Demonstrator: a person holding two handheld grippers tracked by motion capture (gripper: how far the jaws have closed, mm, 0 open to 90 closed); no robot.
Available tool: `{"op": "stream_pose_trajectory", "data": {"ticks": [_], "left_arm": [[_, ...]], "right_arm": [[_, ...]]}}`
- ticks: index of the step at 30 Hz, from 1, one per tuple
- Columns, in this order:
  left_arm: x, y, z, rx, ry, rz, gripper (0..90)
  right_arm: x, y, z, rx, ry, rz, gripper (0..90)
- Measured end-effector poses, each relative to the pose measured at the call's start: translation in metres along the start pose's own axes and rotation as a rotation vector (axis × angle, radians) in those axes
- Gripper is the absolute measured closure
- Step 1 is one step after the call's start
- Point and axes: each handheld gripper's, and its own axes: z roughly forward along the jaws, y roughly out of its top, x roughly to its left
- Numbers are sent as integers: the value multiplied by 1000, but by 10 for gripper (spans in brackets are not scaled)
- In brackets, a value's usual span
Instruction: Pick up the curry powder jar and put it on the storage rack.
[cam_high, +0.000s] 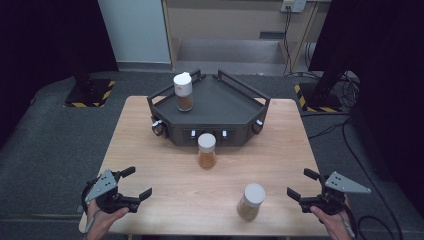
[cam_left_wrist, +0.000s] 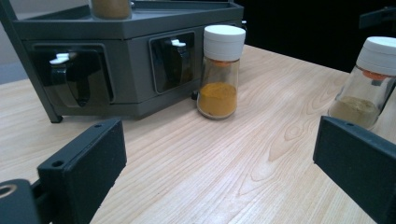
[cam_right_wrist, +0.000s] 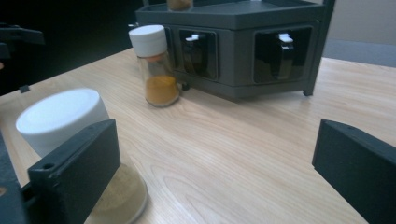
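Item: three white-capped spice jars, one dark rack, two hand-held grippers.

High view: the left gripper (cam_high: 131, 184) and right gripper (cam_high: 301, 184) rest at the near corners of the wooden table (cam_high: 150, 150), jaws of both apart and holding nothing. The near jar (cam_high: 250, 201) stands just beside the right gripper; the middle jar (cam_high: 206, 150) stands against the front of the rack (cam_high: 220, 107); the far jar (cam_high: 183, 91) stands on the rack's top shelf.

Gripper views: these show the rack's front recesses with white-tipped fittings. The right gripper view shows the near jar partly behind its left jaw.

Surroundings: grey floor, dark curtains at both sides.

Open room: bare tabletop between the grippers and at the left half.
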Motion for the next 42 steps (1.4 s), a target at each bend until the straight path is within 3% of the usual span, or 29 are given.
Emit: {"op": "stream_pose_trajectory", "data": {"ticks": [9, 22, 30, 42], "left_arm": [[2, -1, 0, 0, -8, -17, 17], [3, -1, 0, 5, -9, -36, 14], [3, -1, 1, 7, -15, -40, 14], [3, 0, 2, 17, -31, -38, 14]], "right_arm": [[-15, 34, 11, -10, 54, -34, 13], [-37, 69, 32, -16, 124, -30, 12], [-42, 100, 45, -29, 162, -60, 13], [-40, 133, 78, 2, 192, -106, 13]]}}
